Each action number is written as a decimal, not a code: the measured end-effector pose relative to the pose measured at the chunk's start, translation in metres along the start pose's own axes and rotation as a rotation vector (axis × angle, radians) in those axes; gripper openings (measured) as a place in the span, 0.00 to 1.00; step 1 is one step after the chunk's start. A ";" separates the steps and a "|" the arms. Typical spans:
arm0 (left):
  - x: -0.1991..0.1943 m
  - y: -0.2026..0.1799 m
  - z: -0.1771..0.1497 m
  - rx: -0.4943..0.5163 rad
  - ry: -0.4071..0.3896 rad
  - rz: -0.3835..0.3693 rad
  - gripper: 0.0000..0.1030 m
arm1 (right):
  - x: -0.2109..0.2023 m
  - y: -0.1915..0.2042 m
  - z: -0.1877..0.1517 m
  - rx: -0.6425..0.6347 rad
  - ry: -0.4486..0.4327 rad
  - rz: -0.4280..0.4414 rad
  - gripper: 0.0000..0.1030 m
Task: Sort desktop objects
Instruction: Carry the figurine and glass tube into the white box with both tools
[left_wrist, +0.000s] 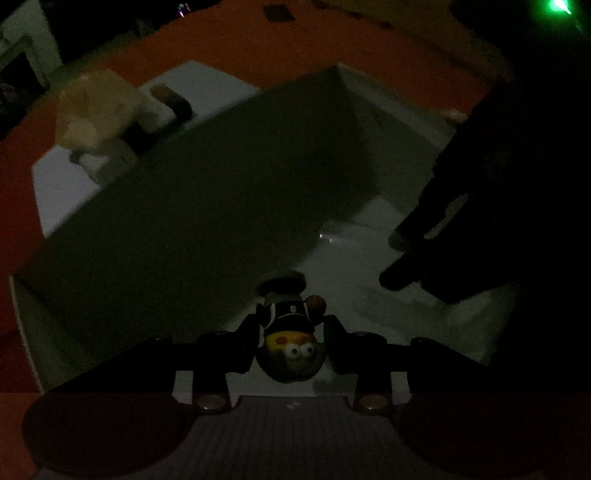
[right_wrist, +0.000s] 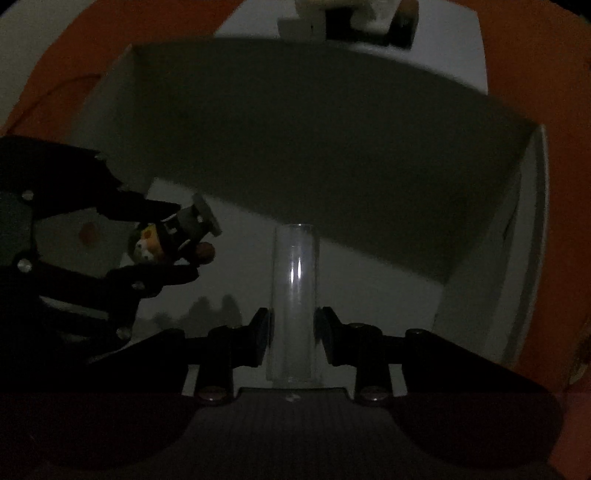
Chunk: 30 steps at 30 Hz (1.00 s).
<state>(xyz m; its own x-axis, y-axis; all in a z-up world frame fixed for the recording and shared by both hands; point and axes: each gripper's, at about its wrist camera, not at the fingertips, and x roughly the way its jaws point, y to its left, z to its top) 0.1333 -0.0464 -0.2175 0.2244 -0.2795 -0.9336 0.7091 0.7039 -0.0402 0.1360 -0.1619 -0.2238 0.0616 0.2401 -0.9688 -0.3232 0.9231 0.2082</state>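
The scene is very dark. My left gripper is shut on a small toy figurine with a yellow face, googly eyes, a black jersey and a round base, held over the inside of a white box. The figurine and left gripper also show in the right wrist view at the left. My right gripper is shut on a clear glass tube, held over the same box. The right gripper shows as a dark shape in the left wrist view.
The box stands on an orange table top. Behind the box lies a white sheet with a pale plush toy and a dark object. The box's far wall is tall and shadowed.
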 end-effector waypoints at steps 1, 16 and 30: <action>0.001 -0.001 -0.002 0.000 0.004 -0.005 0.32 | 0.003 0.000 -0.002 -0.001 0.009 0.000 0.31; 0.028 -0.013 0.001 0.023 0.020 -0.022 0.32 | 0.047 0.005 -0.011 -0.067 0.109 -0.056 0.31; 0.053 -0.011 0.006 -0.009 0.133 -0.035 0.33 | 0.074 0.015 -0.007 -0.079 0.169 -0.076 0.32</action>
<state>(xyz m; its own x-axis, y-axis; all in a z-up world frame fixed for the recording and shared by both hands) 0.1415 -0.0728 -0.2646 0.1082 -0.2156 -0.9705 0.7089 0.7011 -0.0767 0.1289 -0.1323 -0.2928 -0.0682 0.1105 -0.9915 -0.3975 0.9086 0.1286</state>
